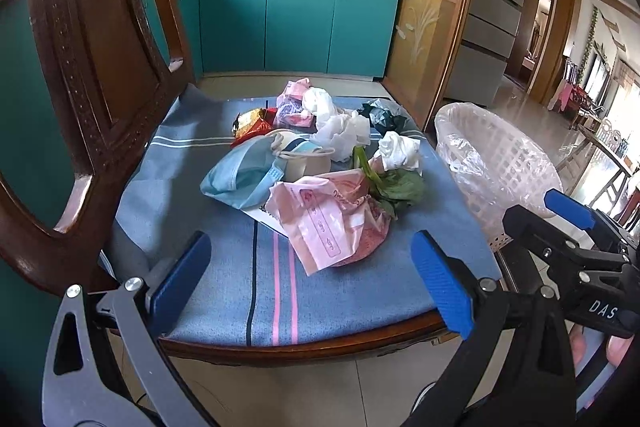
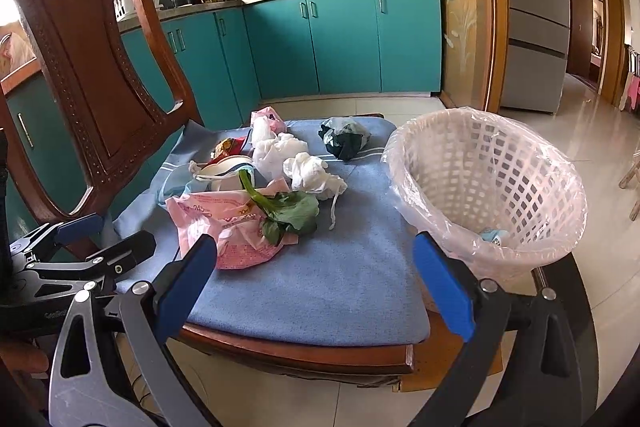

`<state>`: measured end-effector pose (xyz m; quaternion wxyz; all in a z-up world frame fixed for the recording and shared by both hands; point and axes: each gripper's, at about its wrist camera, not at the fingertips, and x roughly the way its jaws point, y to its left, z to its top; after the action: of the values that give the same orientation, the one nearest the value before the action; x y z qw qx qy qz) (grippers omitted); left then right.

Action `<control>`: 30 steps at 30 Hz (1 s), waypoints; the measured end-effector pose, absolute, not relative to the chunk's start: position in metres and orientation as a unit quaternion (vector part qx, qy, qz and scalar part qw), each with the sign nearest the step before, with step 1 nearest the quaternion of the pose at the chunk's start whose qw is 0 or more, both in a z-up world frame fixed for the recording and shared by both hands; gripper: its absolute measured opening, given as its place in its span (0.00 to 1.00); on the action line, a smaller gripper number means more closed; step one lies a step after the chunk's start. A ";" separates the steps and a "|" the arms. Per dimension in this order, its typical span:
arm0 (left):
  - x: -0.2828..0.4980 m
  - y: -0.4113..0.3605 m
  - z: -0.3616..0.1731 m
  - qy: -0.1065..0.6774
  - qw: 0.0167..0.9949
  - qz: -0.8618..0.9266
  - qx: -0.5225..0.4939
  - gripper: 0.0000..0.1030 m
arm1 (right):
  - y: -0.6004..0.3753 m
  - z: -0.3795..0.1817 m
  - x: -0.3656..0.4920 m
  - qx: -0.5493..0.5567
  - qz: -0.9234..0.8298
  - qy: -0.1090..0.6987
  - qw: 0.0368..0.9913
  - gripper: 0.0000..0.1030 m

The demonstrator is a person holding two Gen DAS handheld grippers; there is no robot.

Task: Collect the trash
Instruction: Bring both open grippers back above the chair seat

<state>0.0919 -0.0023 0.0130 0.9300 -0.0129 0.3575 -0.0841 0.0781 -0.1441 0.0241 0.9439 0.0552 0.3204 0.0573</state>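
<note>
Both tools, left (image 1: 312, 279) and right (image 2: 316, 279), gape empty before the trash pile (image 1: 320, 163) beside the basket (image 2: 492, 187)

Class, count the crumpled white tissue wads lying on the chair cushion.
3: one at the back beside the pink wrapper, one in the middle, one nearest the basket. More may be hidden under the pile.

Bright daylight, window glare, fisheye-warped edges.

A blue cushion (image 1: 224, 267), striped in pink, navy and white, is covering the dark brown chair (image 1: 100, 67). Pink bags (image 1: 320, 223), white tissues (image 2: 306, 167) and a green leaf (image 2: 292, 211) are lying there, beside a white lattice basket (image 2: 500, 163).
</note>
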 end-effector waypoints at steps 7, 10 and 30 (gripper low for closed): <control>0.092 -0.003 0.012 0.360 0.929 -0.086 -0.012 0.97 | -0.145 0.025 0.077 0.056 0.059 0.320 0.944 0.93; 0.092 -0.003 0.012 0.360 0.929 -0.085 -0.012 0.97 | -0.144 0.024 0.078 0.056 0.058 0.320 0.944 0.93; 0.094 -0.001 0.011 0.363 0.928 -0.084 -0.018 0.97 | -0.144 0.025 0.078 0.056 0.059 0.320 0.944 0.93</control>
<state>0.0945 -0.0008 0.0114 0.9279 -0.0175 0.3628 -0.0843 0.0776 -0.1435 0.0247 0.9438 0.0563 0.3201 0.0594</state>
